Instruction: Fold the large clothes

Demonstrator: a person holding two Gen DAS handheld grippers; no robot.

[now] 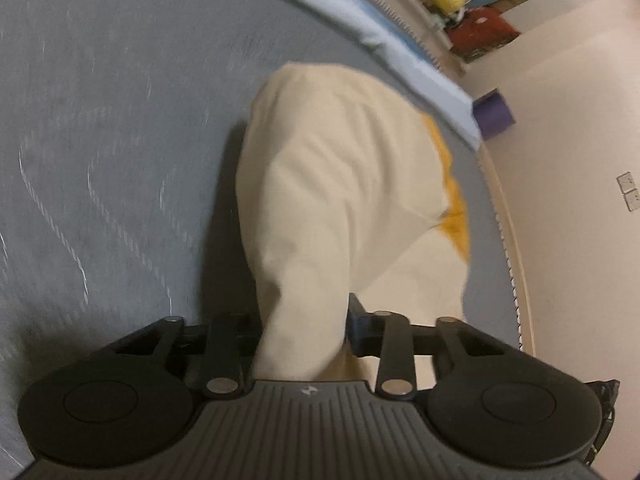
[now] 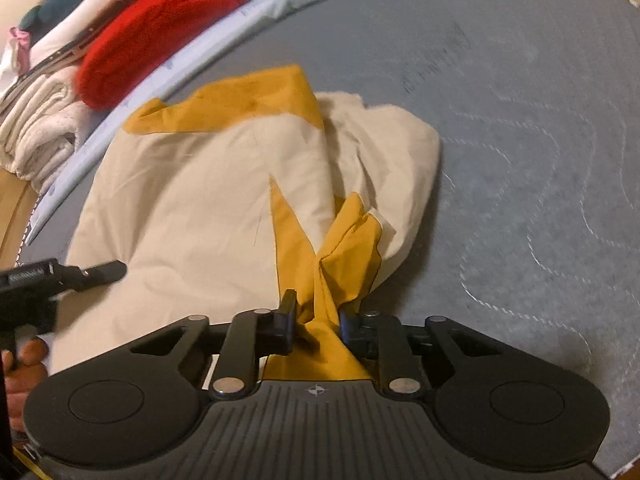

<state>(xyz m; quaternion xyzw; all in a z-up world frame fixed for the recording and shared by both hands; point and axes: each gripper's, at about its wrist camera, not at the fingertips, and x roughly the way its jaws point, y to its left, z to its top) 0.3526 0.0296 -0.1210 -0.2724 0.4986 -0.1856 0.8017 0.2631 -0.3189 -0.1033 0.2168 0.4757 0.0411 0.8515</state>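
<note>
- Left gripper (image 1: pixel 304 332): jaws closed on a bunched cream fold of the garment (image 1: pixel 344 184); grip looks secure.
- Garment: cream cloth with mustard-yellow panels, lying crumpled on the grey quilted mat (image 1: pixel 100 140), its far edge near the pale blue border.
- Handling, as judged: light, soft, limp; it will sag and drag, so it is best held at corners or hems.
- Right gripper (image 2: pixel 318 326): jaws pinched on a gathered yellow edge.

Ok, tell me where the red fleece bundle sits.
In the right wrist view the red fleece bundle sits upper left, off the grey quilted mat, beside folded cream towels and beyond the cream-and-mustard garment.
</note>
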